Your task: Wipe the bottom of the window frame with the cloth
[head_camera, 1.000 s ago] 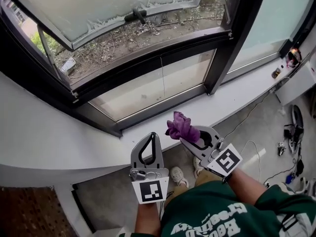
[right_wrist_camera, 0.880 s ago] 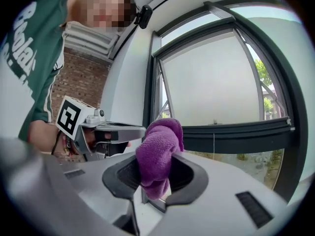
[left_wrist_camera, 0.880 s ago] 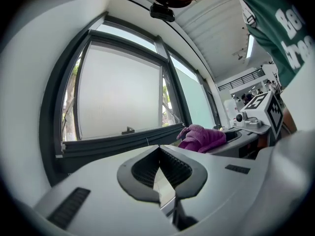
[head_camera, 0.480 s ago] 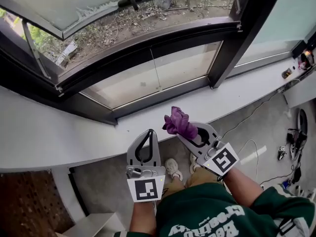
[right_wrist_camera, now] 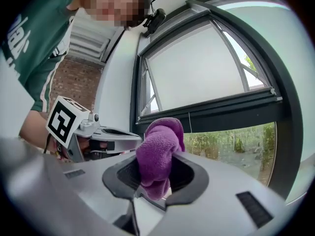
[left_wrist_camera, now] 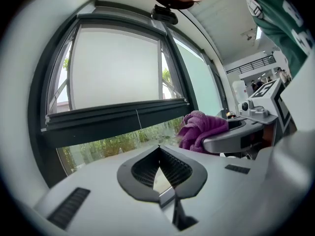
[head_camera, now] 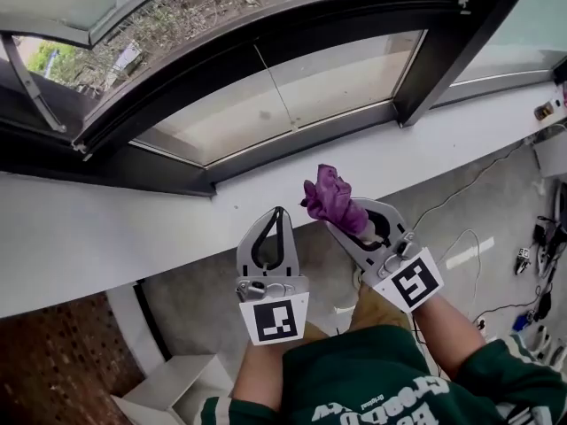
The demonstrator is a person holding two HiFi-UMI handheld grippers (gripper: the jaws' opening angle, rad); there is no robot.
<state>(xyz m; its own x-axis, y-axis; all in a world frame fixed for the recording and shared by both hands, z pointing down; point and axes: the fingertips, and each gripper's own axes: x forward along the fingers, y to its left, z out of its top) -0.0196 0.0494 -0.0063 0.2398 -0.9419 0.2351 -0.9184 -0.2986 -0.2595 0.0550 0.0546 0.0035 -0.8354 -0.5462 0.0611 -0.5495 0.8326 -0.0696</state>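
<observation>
A bunched purple cloth (head_camera: 333, 200) sticks out of my right gripper (head_camera: 340, 205), whose jaws are shut on it; in the right gripper view the cloth (right_wrist_camera: 157, 149) fills the gap between the pads. My left gripper (head_camera: 278, 212) is shut with nothing in it, held beside the right one over the white sill (head_camera: 133, 228). In the left gripper view its tips (left_wrist_camera: 158, 147) meet, and the cloth (left_wrist_camera: 201, 129) shows to the right. The dark window frame (head_camera: 292, 144) runs along the far side of the sill, apart from both grippers.
An open top-hung sash (head_camera: 80, 7) tilts outward above the fixed lower pane (head_camera: 292, 91). A dark vertical mullion (head_camera: 447, 56) stands at the right. Cables and small items (head_camera: 542, 237) lie on the floor at the right. A brick wall (head_camera: 53, 361) is at the lower left.
The head view has dropped and shifted, so the window sits higher in the picture. Both grippers stay side by side near the sill, the cloth still in the right one.
</observation>
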